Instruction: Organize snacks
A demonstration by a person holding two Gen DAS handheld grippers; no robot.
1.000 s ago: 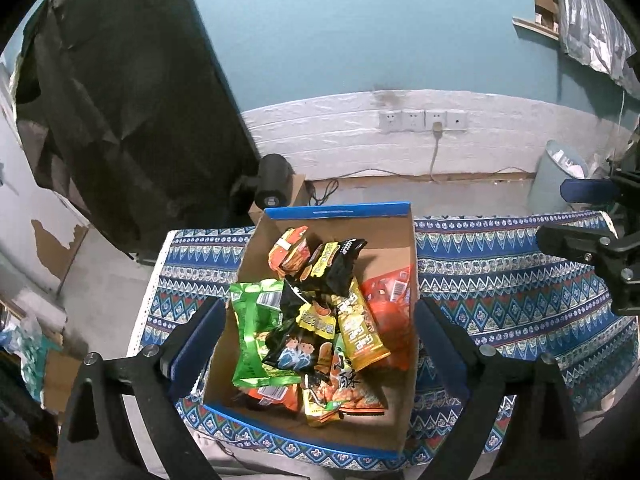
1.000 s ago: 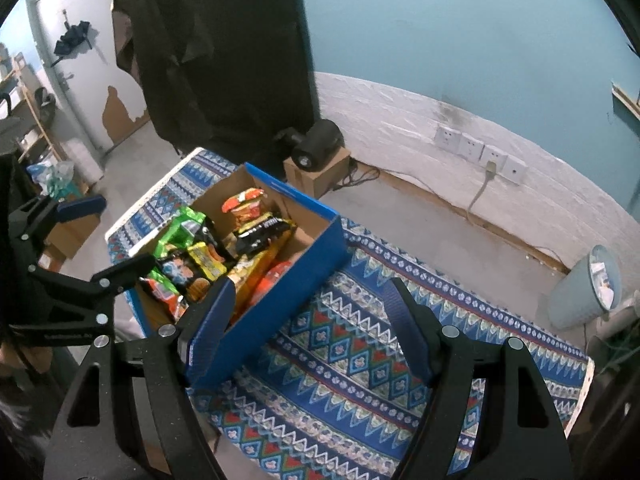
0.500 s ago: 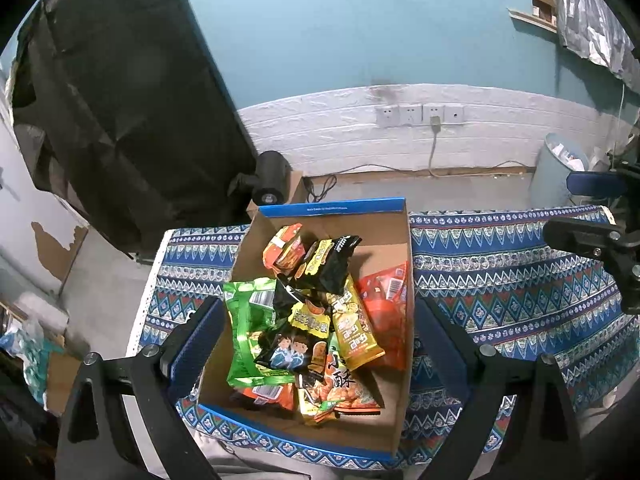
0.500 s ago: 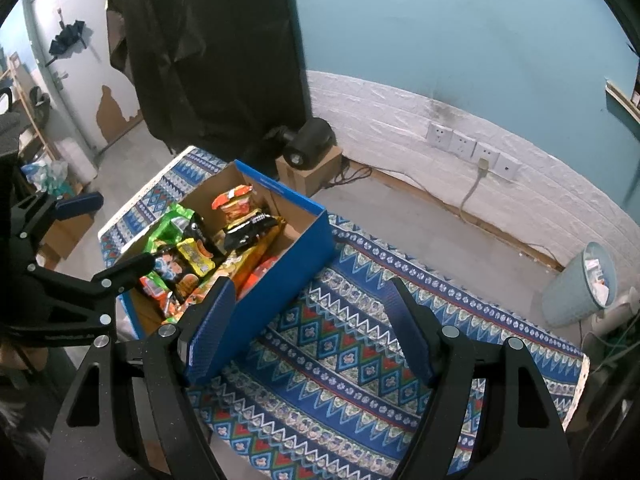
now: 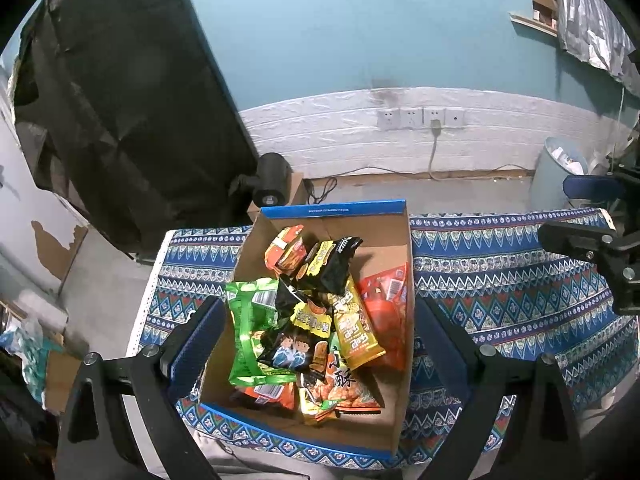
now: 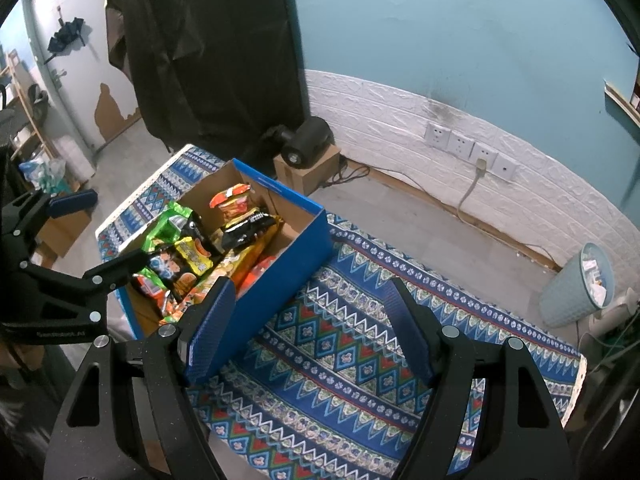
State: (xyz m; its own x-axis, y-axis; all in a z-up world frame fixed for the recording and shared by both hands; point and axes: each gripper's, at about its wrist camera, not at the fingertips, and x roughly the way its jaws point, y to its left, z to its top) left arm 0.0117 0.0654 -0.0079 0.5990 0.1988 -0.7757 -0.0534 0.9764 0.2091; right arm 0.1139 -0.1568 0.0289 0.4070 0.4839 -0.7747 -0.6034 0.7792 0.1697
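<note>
- Two grippers hovered w/ fingers spread wide, holding nothing.
- Left gripper (image 5: 316,344) hung directly over snack packets (image 5: 316,320) piled in cardboard box (image 5: 332,211), so nearer.
- Right gripper (image 6: 308,328) was over patterned cloth (image 6: 360,352); box lay to its left.

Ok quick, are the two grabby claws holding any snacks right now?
Left gripper: open, holding nothing, above the snack box.
Right gripper: open, holding nothing, above the tablecloth.

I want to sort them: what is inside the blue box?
The blue box holds piled snack packets: green, yellow, red, black. Packets underneath are covered.
</note>
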